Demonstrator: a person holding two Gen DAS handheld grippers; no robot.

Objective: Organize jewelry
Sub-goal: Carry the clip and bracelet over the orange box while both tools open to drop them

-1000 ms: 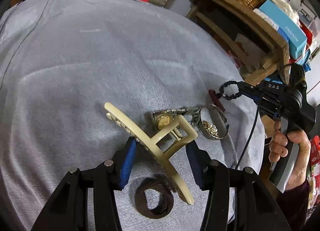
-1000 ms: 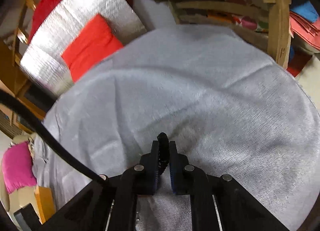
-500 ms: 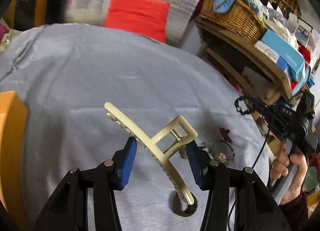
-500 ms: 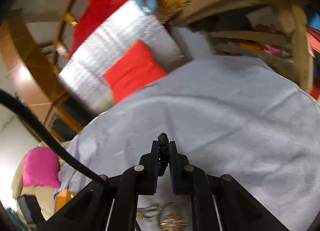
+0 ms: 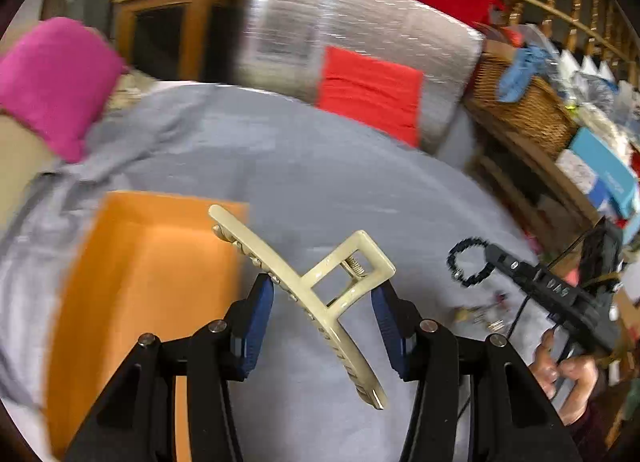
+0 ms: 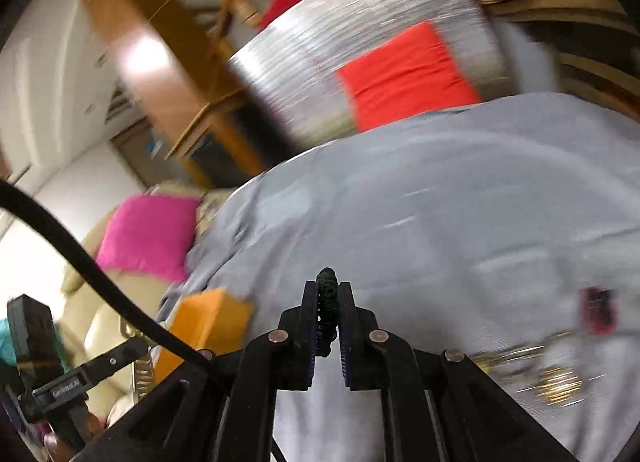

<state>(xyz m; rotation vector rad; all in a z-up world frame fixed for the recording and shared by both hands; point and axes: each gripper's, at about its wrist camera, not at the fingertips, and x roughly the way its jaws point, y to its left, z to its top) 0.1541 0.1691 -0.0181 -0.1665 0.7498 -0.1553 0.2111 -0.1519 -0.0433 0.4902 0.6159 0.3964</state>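
1. Left wrist: lifted since earlier off the grey cloth (image 5: 320, 182), left gripper (image 5: 322, 310) half open, clamping cream hair claw (image 5: 304, 290) beside orange box (image 5: 152, 270).
2. Right wrist: raised too, right gripper (image 6: 328, 326) nearly closed, pinching black beaded bracelet (image 6: 326, 294) above cloth.

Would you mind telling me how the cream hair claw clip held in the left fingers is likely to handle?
The hair claw clip looks like rigid glossy plastic, so probably stiff, light and somewhat slippery. Its visible spring suggests a harder squeeze might open it. Held off-centre, its long end may pivot.
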